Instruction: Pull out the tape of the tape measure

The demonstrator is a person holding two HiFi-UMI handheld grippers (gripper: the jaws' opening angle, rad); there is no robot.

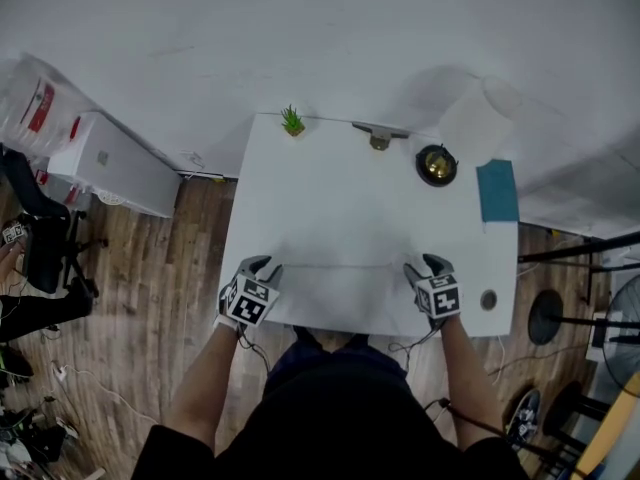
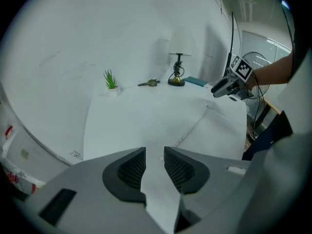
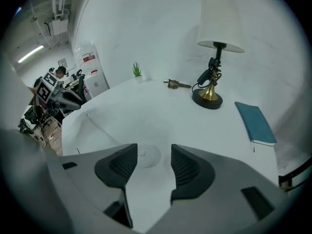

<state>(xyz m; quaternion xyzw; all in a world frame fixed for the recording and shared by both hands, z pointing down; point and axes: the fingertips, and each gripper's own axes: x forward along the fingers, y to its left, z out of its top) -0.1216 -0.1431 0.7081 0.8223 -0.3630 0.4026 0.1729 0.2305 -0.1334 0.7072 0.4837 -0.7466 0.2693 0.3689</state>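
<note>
- Left gripper: the jaws are released, half apart, and grasp nothing. The free end of the tape lies on the worktop just ahead of them.
- Right gripper: the jaws are wide and released. The round white tape measure case lies flat just beyond them.
- The tape lies drawn out, with its long axis running from one gripper across to the other.

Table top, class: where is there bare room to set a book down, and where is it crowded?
Bare: the broad middle of the table, between plant and lamp at the far edge and the tape near the front. Crowded: the far right, with lamp and notebook, and the front edge, with the left gripper and right gripper.
</note>
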